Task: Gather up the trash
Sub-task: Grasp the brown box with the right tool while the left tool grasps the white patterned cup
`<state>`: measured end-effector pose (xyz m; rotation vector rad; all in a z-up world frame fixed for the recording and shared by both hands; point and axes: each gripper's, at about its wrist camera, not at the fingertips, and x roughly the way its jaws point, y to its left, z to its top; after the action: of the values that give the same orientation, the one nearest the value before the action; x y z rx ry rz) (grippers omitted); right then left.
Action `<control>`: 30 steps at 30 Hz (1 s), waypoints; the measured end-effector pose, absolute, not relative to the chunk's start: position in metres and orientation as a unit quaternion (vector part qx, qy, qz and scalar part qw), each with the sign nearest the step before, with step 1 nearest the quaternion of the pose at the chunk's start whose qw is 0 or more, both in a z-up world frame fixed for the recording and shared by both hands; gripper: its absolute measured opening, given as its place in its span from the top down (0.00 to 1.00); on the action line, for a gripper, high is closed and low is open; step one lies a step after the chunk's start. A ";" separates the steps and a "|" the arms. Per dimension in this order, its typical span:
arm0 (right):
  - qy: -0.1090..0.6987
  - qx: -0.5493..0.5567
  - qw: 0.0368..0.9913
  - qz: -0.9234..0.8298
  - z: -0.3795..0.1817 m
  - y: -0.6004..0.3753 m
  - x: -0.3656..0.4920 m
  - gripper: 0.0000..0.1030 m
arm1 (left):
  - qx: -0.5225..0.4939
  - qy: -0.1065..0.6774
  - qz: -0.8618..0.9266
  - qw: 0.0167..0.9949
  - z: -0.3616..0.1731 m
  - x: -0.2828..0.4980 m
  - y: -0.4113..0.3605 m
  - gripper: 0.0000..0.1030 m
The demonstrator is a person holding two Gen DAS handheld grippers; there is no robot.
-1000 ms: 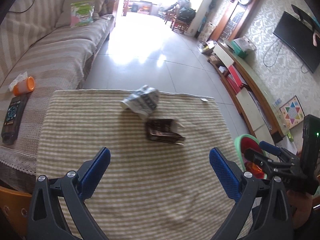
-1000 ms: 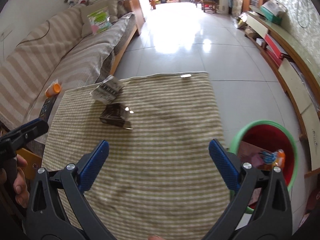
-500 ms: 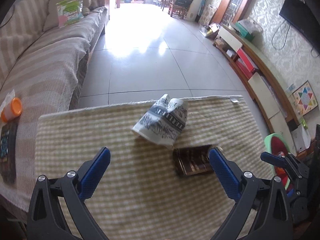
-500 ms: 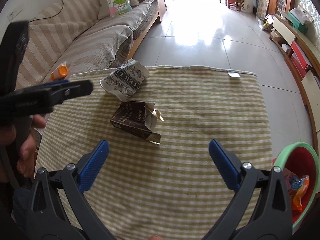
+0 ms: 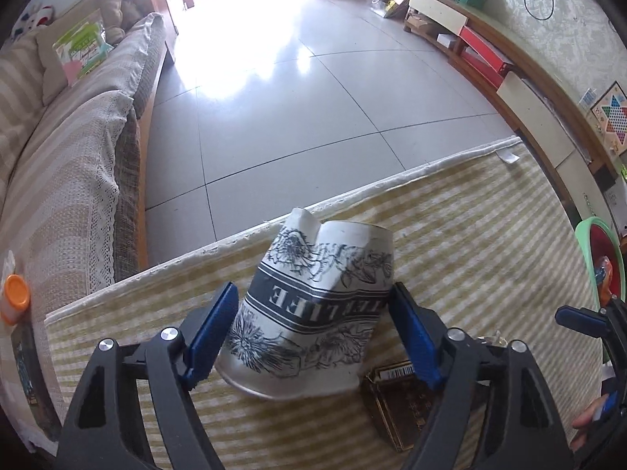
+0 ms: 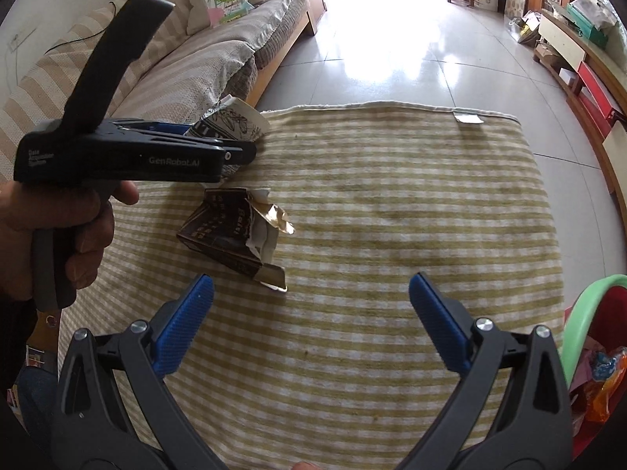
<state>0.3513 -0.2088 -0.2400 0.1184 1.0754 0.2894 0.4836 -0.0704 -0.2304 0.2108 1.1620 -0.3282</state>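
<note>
A crushed white paper cup [image 5: 313, 313] with black flower print lies on the striped tablecloth [image 5: 490, 235]. My left gripper [image 5: 313, 321] is around the cup, a blue pad against each side. The cup also shows in the right wrist view [image 6: 235, 123], with the left gripper [image 6: 235, 152] on it. A torn brown carton [image 6: 231, 231] lies next to the cup; it also shows in the left wrist view [image 5: 399, 403]. My right gripper [image 6: 311, 305] is open and empty, above the cloth near the carton.
A green-rimmed red bin [image 6: 595, 352] holding wrappers stands off the table's right edge. A striped sofa [image 5: 58, 164] runs along the left, with an orange-capped bottle [image 5: 15, 297] on it. Tiled floor lies beyond the table's far edge.
My left gripper has moved forward and down onto the paper cup and its jaws have narrowed against it. My right gripper has moved closer to the carton and stays open.
</note>
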 end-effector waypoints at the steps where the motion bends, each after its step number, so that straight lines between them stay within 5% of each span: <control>1: 0.509 0.056 0.847 0.140 -0.241 -0.209 0.351 0.05 | 0.093 0.544 -0.155 0.819 -0.231 0.483 -0.070 0.28; 22: 0.462 -0.154 0.835 0.256 -0.242 -0.119 0.383 0.05 | -0.005 0.492 -0.113 0.863 -0.190 0.440 0.014 0.30; 25: 0.472 -0.163 0.827 0.258 -0.246 -0.114 0.389 0.25 | -0.016 0.485 -0.110 0.867 -0.184 0.431 0.021 0.30; 30: 0.476 -0.158 0.826 0.256 -0.243 -0.116 0.388 0.29 | -0.038 0.479 -0.107 0.870 -0.180 0.421 0.029 0.30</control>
<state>0.3880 -0.1156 -0.2429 -0.3347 1.0111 0.5444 0.4205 0.0294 -0.1801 -0.0785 1.0023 -0.2241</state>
